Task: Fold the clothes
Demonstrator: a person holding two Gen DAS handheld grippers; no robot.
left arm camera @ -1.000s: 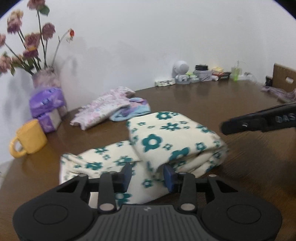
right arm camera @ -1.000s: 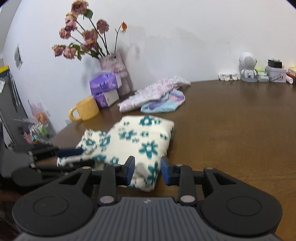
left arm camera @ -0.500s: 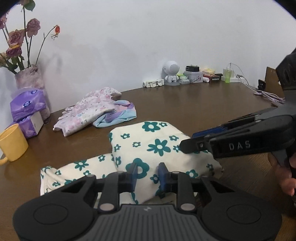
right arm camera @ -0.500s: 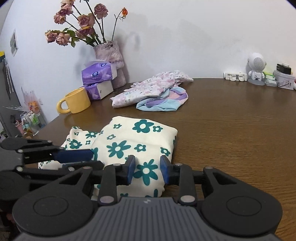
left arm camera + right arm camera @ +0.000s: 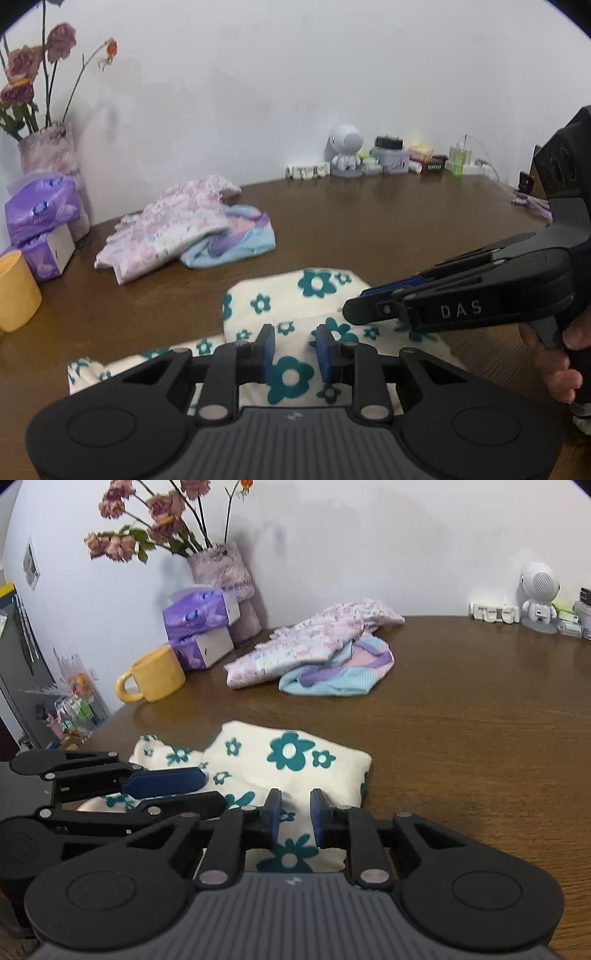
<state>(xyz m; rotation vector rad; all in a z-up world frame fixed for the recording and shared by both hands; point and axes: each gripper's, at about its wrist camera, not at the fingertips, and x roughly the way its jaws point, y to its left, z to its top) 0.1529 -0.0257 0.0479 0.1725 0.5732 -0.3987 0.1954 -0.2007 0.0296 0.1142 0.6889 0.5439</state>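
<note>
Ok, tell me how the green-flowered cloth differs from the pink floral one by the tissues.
The green-flowered cloth is cream with big teal flowers; the pink floral cloth has a fine pale pink print. The green-flowered cloth lies folded in a thick bundle at the near edge, under both grippers; the pink floral cloth lies loose and rumpled farther back, partly over a blue and purple garment. Both rest on the brown table.

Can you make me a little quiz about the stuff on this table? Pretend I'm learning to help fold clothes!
1. True or false: the yellow mug stands beside the purple tissue packs.
2. What colour are the flowers on the cream cloth? A red, B teal, C yellow.
3. Fill in: the pink flowery garment lies partly on top of a ____ one.

Key: 1 true. 2 B. 3 blue: the blue garment peeks out from under it.
</note>
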